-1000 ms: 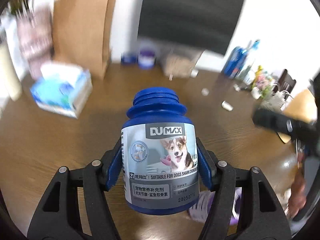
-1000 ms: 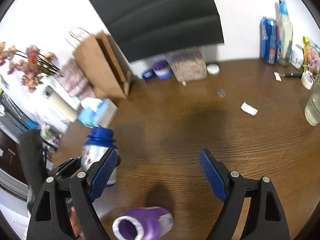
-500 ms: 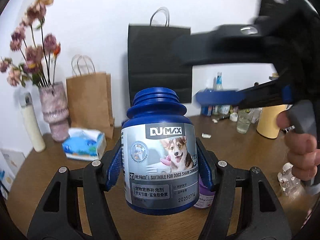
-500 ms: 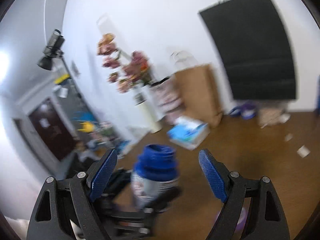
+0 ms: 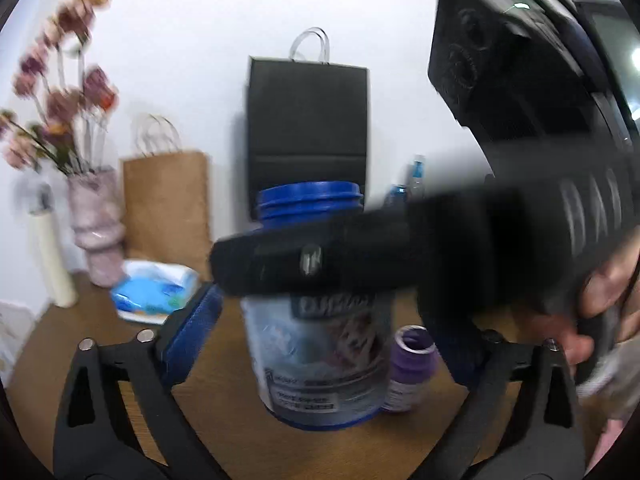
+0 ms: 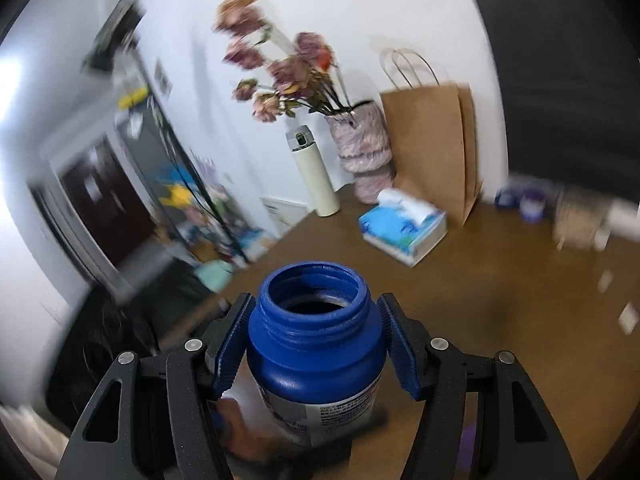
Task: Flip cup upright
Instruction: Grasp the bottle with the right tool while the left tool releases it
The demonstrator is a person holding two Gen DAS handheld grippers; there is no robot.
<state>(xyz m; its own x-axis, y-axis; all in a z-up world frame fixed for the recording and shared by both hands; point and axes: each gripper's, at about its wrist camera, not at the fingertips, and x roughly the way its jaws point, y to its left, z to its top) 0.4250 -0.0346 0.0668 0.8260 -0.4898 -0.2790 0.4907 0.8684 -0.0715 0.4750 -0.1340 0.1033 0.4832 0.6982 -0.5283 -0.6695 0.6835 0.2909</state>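
A blue open-mouthed bottle point(image 5: 316, 344) with a silver dog label stands upright on the brown table point(image 5: 224, 424). My right gripper point(image 6: 316, 344) is shut on its blue shoulder, one pad on each side. In the left wrist view, the right gripper's black finger point(image 5: 304, 260) crosses in front of the bottle, held by a hand point(image 5: 608, 292). My left gripper point(image 5: 320, 340) is open around the bottle; its left pad point(image 5: 192, 332) stands clear of the side and the right pad is mostly hidden. A small purple bottle point(image 5: 412, 364) stands mouth up just right of the blue one.
A tissue box point(image 6: 404, 228) lies on the table behind. Along the wall stand a brown paper bag point(image 6: 432, 148), a black bag point(image 5: 308, 136), a pink vase of flowers point(image 6: 364, 152) and a cream flask point(image 6: 312, 172). Small jars point(image 6: 528, 200) sit at the back right.
My left gripper has opened and let go of the blue bottle. The right gripper swung in from the right and shut on the bottle's shoulder.
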